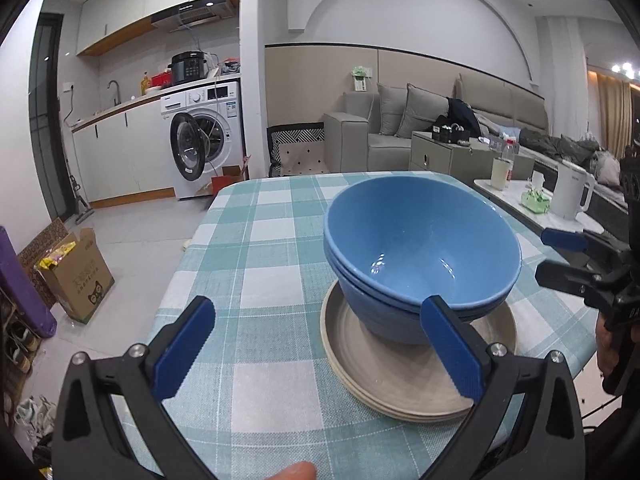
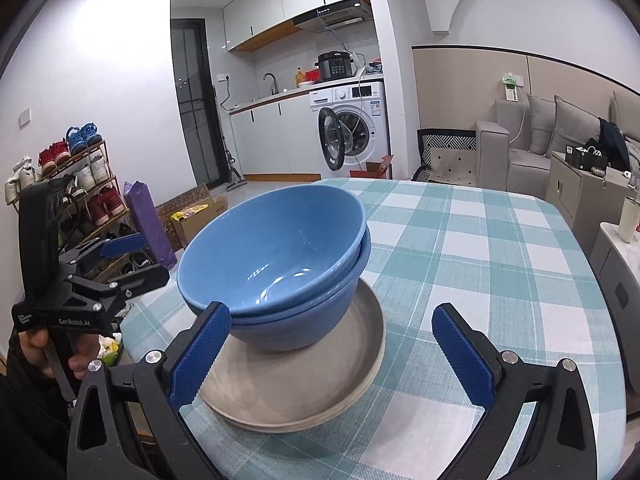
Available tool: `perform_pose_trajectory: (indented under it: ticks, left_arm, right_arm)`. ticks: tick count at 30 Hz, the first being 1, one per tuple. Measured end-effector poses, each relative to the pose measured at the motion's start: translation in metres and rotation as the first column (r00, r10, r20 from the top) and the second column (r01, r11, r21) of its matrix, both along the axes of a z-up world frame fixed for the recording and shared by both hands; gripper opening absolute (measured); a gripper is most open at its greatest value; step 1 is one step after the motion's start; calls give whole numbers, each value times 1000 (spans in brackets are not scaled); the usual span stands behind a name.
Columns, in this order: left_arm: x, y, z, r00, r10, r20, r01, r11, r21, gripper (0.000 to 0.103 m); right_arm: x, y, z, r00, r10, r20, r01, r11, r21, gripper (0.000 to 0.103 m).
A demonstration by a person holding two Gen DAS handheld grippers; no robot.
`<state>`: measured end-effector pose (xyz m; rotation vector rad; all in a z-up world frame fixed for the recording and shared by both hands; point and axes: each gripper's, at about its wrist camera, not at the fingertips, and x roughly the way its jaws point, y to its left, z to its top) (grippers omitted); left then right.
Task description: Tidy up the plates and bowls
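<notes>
Counts on the checked table

Two blue bowls [image 2: 276, 264] are sitting nested, one inside the other, on a stack of beige plates [image 2: 304, 392] showing at least two rims, standing near the table [image 2: 500, 248] edge; two grippers are showing.

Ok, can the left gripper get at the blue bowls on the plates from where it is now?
Probably yes. The left gripper is open and empty, the stacked blue bowls sit just ahead on the beige plates, and nothing lies between. It points somewhat left of the stack, so it would need shifting right.
</notes>
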<state>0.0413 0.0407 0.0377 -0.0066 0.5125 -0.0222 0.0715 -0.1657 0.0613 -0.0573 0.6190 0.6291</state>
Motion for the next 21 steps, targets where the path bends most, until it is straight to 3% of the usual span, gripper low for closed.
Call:
perform_pose_trajectory:
  ticks: [11,21]
  left_arm:
    - [-7,3,-19,999,50,6,-50,998,-26,103]
    - [-17,-15,-31,1000,5,13,-5,1000,-4,103]
  right_arm:
    - [-17,-3,-9,999,16,30,-16,1000,17,102]
    - [-38,-4,-17,995,32,92,-36,999,35,102]
